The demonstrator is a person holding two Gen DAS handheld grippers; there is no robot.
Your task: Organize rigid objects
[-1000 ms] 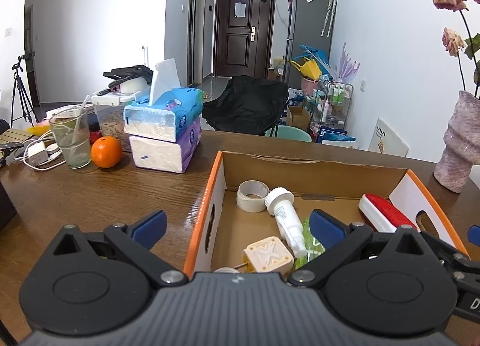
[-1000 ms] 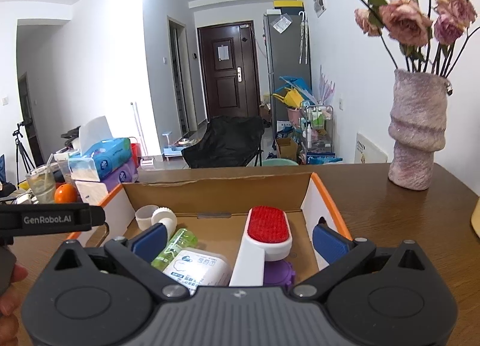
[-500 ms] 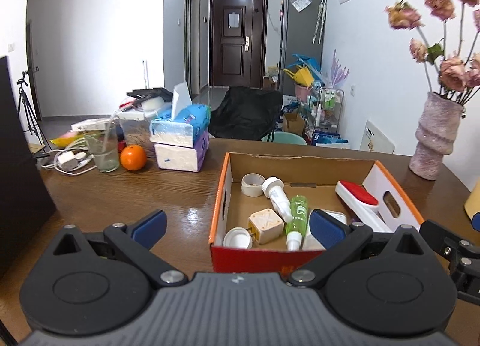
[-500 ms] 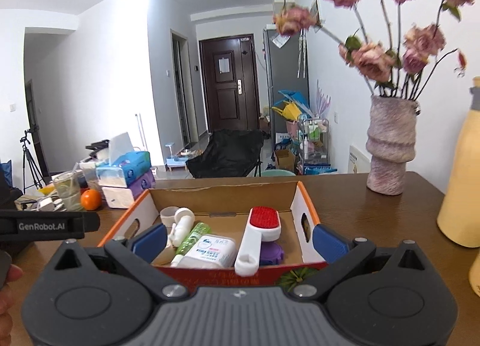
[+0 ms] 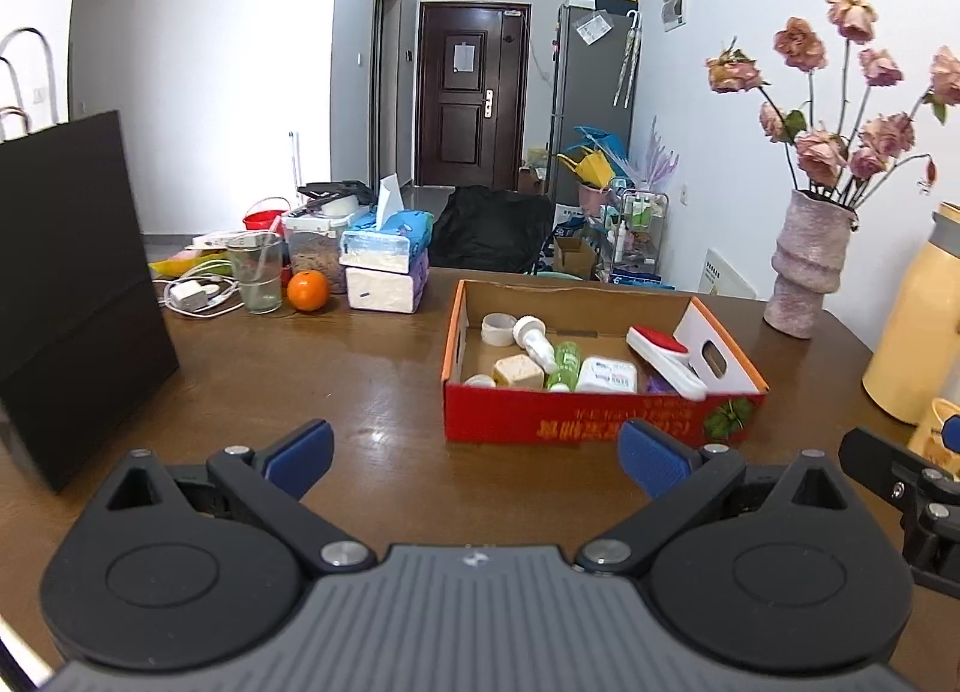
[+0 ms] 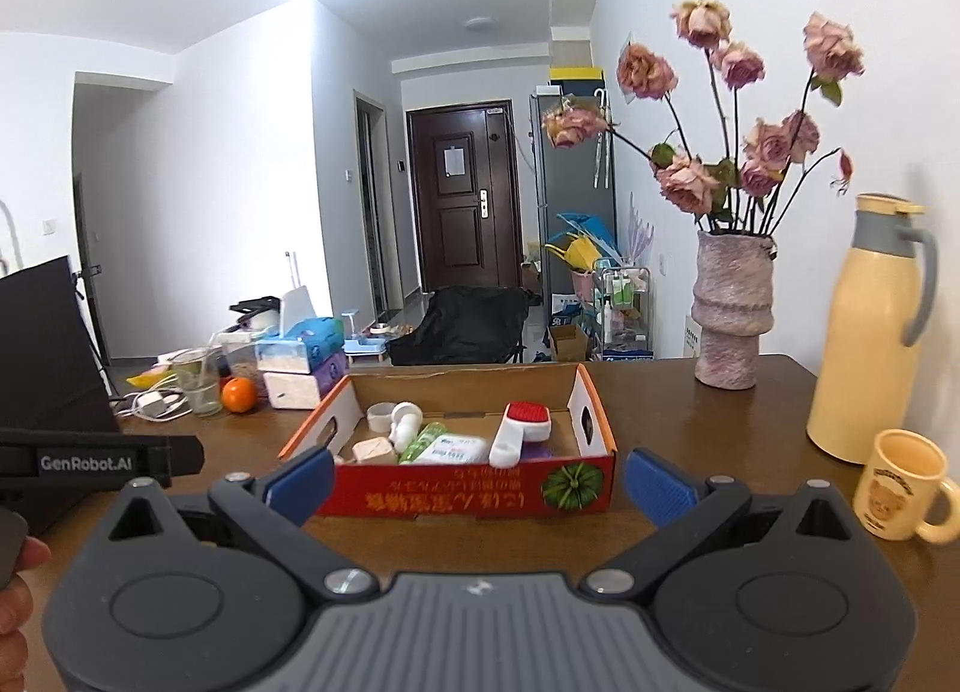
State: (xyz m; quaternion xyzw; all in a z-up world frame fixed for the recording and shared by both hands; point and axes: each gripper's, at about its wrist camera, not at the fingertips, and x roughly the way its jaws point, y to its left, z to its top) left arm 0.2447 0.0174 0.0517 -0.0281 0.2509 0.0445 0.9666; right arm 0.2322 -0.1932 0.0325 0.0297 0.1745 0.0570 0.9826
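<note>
A: Where are the items?
B: In the cardboard box (image 5: 600,428) on the bench (image 5: 372,392) — brush (image 5: 660,353), tape roll (image 5: 498,328), bottles (image 5: 567,359).
A: And the claws?
B: Left claw (image 5: 477,452) and right claw (image 6: 480,482) both spread wide, empty — short of the box.

Red-orange cardboard box (image 5: 576,419) sat open-topped on brown counter (image 5: 360,392), flat, loaded. Inside: tape roll (image 5: 497,327) at far-left corner, white bottle (image 5: 536,342) lying beside it, beige cube (image 5: 517,371), white cap (image 5: 479,380) at near-left, green bottle (image 5: 563,361) lying flat, white rectangular pack (image 5: 606,374), red-topped white brush (image 5: 663,356) leaning at right, something purple (image 6: 534,453) beneath.
</note>
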